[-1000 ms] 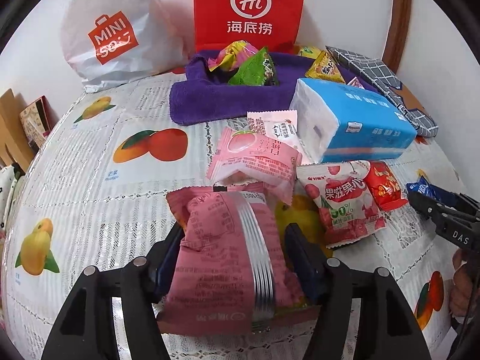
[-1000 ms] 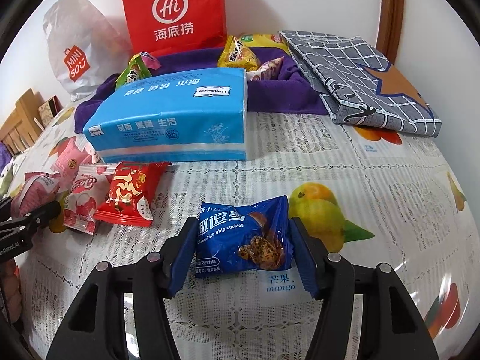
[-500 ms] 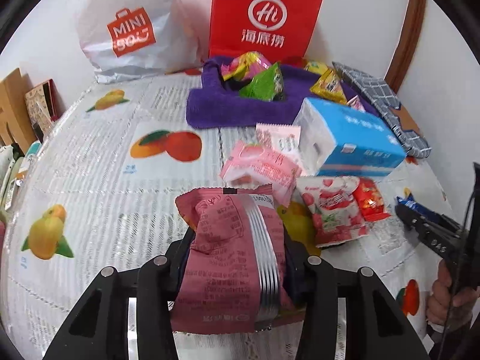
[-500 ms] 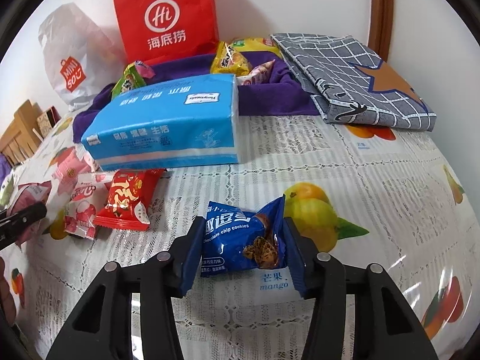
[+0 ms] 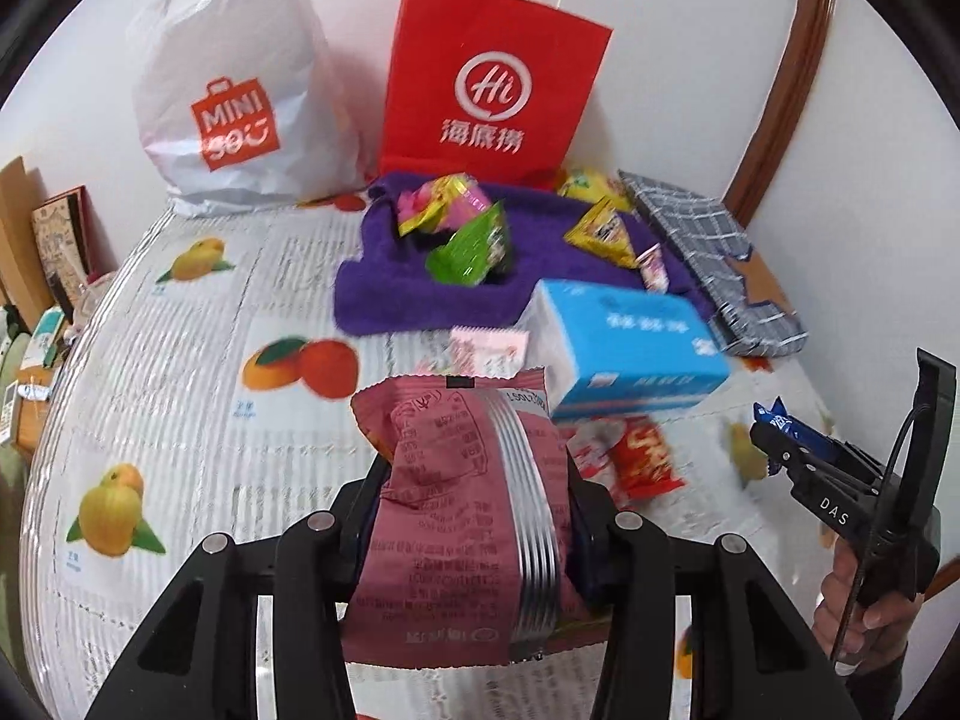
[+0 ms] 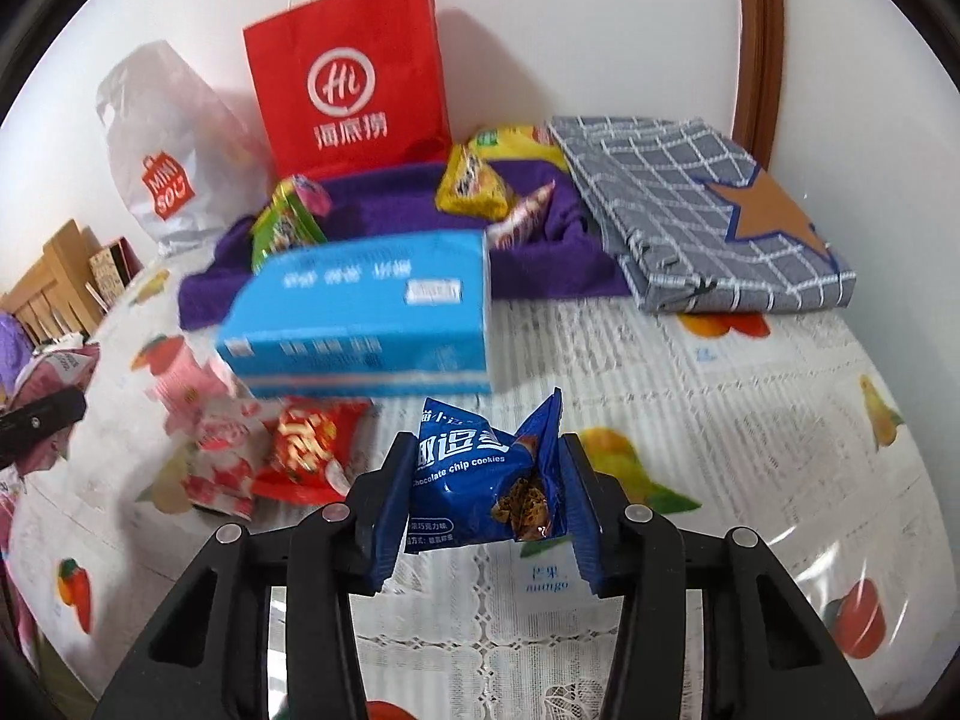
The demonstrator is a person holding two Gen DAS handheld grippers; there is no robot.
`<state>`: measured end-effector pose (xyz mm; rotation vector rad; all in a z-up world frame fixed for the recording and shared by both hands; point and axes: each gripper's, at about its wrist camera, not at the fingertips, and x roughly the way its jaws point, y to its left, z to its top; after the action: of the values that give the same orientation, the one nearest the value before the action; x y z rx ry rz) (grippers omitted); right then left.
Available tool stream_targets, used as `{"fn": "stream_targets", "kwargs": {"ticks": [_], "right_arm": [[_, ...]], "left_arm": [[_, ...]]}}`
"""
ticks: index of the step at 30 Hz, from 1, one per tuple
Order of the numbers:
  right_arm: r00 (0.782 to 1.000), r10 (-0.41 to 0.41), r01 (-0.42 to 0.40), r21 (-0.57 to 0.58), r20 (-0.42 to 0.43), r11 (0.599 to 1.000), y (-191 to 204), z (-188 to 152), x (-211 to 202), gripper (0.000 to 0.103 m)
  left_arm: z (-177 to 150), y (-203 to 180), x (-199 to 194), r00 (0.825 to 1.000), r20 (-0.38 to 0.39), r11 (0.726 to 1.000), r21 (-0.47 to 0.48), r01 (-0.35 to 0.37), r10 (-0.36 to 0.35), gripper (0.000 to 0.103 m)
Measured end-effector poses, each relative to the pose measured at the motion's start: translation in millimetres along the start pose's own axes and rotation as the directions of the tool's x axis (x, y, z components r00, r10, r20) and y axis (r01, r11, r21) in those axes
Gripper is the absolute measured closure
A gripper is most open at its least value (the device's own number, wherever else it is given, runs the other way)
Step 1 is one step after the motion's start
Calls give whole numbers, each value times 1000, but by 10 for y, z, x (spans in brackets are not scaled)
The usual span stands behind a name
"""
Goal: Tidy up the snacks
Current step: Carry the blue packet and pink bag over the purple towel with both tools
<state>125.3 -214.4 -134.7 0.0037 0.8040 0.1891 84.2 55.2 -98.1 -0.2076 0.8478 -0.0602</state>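
Note:
My left gripper (image 5: 471,510) is shut on a dark pink snack packet (image 5: 456,498) and holds it above the table. My right gripper (image 6: 480,480) is shut on a blue chocolate chip cookie packet (image 6: 480,474), lifted off the tablecloth; it also shows at the right of the left wrist view (image 5: 792,426). A purple towel (image 5: 408,282) at the back holds green (image 5: 471,246), pink-yellow (image 5: 444,201) and yellow (image 5: 603,231) snack packets. Red (image 6: 309,450) and pink-white (image 6: 222,456) packets lie on the table in front of the blue tissue pack (image 6: 360,318).
A red paper bag (image 5: 486,84) and a white MINISO bag (image 5: 234,102) stand against the back wall. A folded grey checked cloth (image 6: 690,204) lies at the back right. The fruit-print tablecloth (image 5: 180,420) covers the table. Wooden furniture (image 6: 48,282) stands left.
Both grippers closed on their packets and lifted them off the table. Both views rose and pulled back from the table.

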Motion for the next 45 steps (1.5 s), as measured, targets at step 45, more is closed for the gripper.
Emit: {"fn": "stream_targets", "kwargs": {"ticks": [45], "right_arm": [[991, 88, -91, 30, 100, 995, 330, 2217, 690, 57]], "left_arm": [[1993, -137, 789, 999, -2, 999, -19, 43, -43, 58]]}}
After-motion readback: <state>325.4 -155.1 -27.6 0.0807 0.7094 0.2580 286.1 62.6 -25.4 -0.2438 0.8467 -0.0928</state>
